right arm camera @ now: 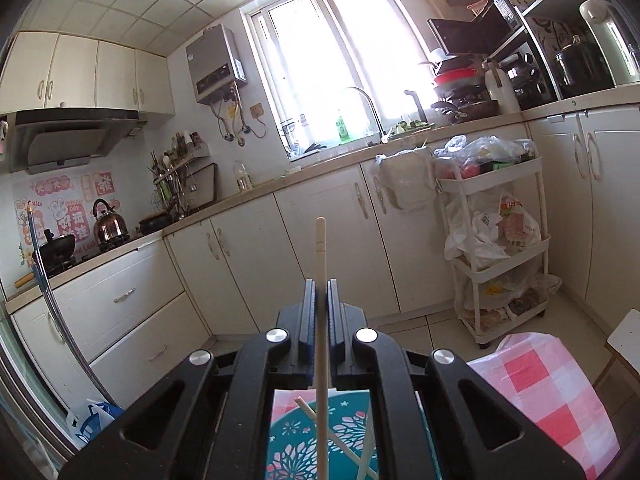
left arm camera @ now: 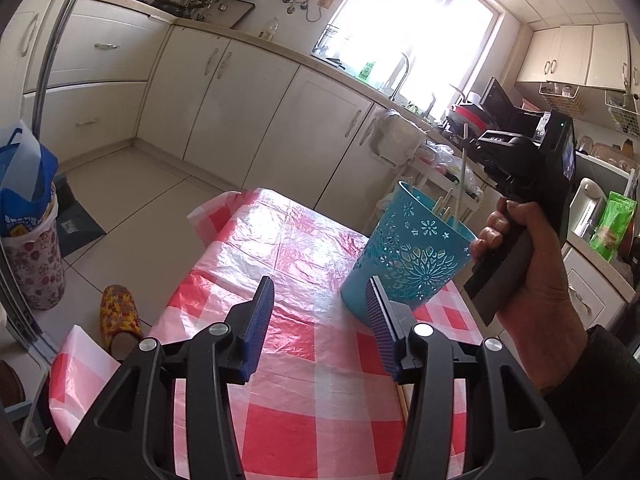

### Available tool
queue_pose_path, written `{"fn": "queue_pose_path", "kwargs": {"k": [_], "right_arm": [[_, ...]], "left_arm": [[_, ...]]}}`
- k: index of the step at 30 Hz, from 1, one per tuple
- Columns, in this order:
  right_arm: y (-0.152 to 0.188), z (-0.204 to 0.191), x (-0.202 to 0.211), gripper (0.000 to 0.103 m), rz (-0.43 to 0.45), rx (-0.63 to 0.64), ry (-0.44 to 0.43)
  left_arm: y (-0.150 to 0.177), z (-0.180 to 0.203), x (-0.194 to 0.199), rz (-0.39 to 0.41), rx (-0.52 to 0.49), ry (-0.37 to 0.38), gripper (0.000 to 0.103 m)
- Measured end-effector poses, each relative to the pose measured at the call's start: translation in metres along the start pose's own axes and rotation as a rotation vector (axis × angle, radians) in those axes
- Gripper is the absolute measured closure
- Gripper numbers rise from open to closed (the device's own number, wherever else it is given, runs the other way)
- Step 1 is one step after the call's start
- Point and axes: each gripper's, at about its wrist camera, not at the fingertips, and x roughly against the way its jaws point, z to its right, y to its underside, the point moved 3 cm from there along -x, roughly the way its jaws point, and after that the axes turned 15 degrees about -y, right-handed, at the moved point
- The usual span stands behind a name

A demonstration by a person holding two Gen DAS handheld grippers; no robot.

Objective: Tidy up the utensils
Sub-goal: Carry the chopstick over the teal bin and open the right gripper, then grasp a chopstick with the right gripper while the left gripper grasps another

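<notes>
Chopsticks: several stand in the holder (left arm camera: pixel 408 256) on the table (left arm camera: pixel 296 400), judged already sorted. Left wrist view: left gripper (left arm camera: pixel 320 316) gapes empty just beside the holder's base; the right hand (left arm camera: pixel 528 264) carries its tool above the rim, a chopstick (left arm camera: pixel 463 168) hanging into the cup. Right wrist view: right gripper (right arm camera: pixel 320 292) is clamped on that chopstick (right arm camera: pixel 321 256), holder (right arm camera: pixel 320 440) directly below. Judged remaining: release it; no loose utensils are seen

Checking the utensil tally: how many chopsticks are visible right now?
3 visible. One chopstick is clamped upright in the right tongs, lower end over the teal holder. Two chopsticks lean crossed inside the holder. More may be hidden.
</notes>
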Motion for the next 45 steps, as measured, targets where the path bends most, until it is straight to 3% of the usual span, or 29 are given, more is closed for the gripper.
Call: {"fn": "queue_pose_path", "kwargs": {"k": [7,14,19,24,27,33,42,45], "right_arm": [[0.008,-0.005,0.012,0.084,-0.031,0.007,-0.04],[0.003,-0.012,0.091,0.076,0.006,-0.009,-0.067],[0.062,-0.001,0.128,0.073,-0.204,-0.043,-0.012],[0.148,0.008,0.121,0.073,-0.519,-0.061,0.026],[0.184,0.006,0.111,0.073,-0.636,-0.021,0.046],[0.211,0.005,0.1,0.08,-0.727,0.028,0.095],[0.216,0.002,0.095,0.082,-0.758,0.093,0.09],[0.215,0.005,0.097,0.087,-0.762,0.088,0.091]], "left_arm": [[-0.002,0.006,0.002,-0.003,-0.009,0.003,0.057],[-0.003,0.014,0.011,-0.003,-0.042,-0.002,0.055],[0.002,0.02,0.017,-0.021,-0.065,-0.003,0.053],[0.009,0.029,0.022,-0.045,-0.09,-0.004,0.05],[0.012,0.035,0.024,-0.059,-0.11,-0.009,0.049],[0.017,0.045,0.025,-0.091,-0.148,-0.034,0.047],[0.022,0.055,0.022,-0.126,-0.195,-0.064,0.047],[0.023,0.059,0.022,-0.125,-0.208,-0.066,0.047]]}}
